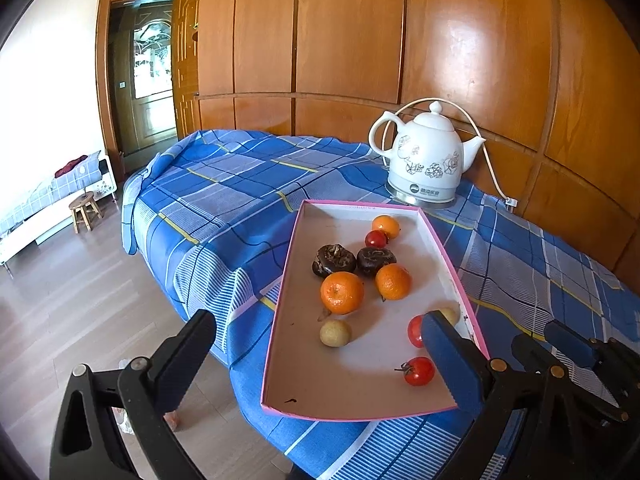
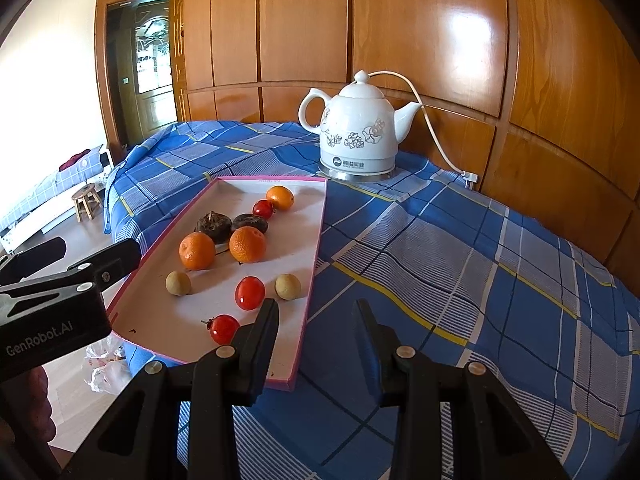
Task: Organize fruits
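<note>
Lying loose in a shallow pink-edged tray (image 2: 316, 240) on the blue checked bedspread (image 2: 440, 260) are the fruits to sort: three oranges, the largest (image 2: 197, 251) beside another (image 2: 247, 244) mid-tray and a smaller one (image 2: 280, 197) at the far end; three cherry tomatoes, one with its stem on (image 2: 224, 329) nearest the camera, one (image 2: 249, 293) just beyond it and one (image 2: 263, 209) by the small orange; two pale round fruits (image 2: 178, 283) (image 2: 287, 286); and two dark wrinkled fruits (image 2: 213, 223) (image 2: 249, 223) touching each other. All look light. I judge the tomatoes smooth, thin-skinned and easily burst, so they want a gentle pinch across the middle; the oranges are firmer with a dimpled peel that should grip well, best taken across their widest part. Everything is round and could roll on the flat tray floor. The tray itself seems to be thin card, likely to flex if lifted by one edge. The right gripper (image 2: 316, 332) hovers over the tray's near right corner with its fingers parted by a modest gap and nothing between them. The left gripper (image 1: 320, 344) hangs at the tray's near end, fingers spread wide and empty, its right finger (image 1: 448, 360) covering part of a tomato in the left view. A white floral kettle (image 2: 356, 128) stands beyond the tray against the wooden panelled wall (image 2: 400, 20).
</note>
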Tool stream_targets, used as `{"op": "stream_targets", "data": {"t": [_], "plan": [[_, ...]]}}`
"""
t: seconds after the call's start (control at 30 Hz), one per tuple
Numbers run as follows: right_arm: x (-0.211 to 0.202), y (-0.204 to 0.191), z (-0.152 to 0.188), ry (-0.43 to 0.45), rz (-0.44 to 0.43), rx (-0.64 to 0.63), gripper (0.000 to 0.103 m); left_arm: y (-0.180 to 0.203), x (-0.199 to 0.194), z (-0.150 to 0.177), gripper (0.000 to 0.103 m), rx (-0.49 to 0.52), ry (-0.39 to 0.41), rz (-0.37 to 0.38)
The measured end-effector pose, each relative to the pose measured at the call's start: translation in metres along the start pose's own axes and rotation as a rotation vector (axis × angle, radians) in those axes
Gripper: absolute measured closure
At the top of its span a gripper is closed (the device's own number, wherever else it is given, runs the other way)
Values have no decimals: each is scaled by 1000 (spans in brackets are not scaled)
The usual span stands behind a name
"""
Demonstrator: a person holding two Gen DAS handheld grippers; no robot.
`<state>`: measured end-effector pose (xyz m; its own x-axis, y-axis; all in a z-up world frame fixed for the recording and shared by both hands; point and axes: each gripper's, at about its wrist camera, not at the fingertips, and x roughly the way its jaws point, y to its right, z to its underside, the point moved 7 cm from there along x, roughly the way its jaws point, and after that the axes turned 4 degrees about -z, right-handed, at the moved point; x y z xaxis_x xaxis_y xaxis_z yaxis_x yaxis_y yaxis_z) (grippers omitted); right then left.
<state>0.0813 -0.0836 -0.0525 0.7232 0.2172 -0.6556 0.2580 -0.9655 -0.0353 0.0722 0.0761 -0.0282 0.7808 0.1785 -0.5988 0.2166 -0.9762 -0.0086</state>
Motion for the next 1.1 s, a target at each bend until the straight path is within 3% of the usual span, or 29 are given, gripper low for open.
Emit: {"op": "stream_targets", "data": {"t": [1.1], "plan": [[0, -2, 2, -2, -4, -3, 65, 0, 1, -1, 0, 1, -11, -1]]}}
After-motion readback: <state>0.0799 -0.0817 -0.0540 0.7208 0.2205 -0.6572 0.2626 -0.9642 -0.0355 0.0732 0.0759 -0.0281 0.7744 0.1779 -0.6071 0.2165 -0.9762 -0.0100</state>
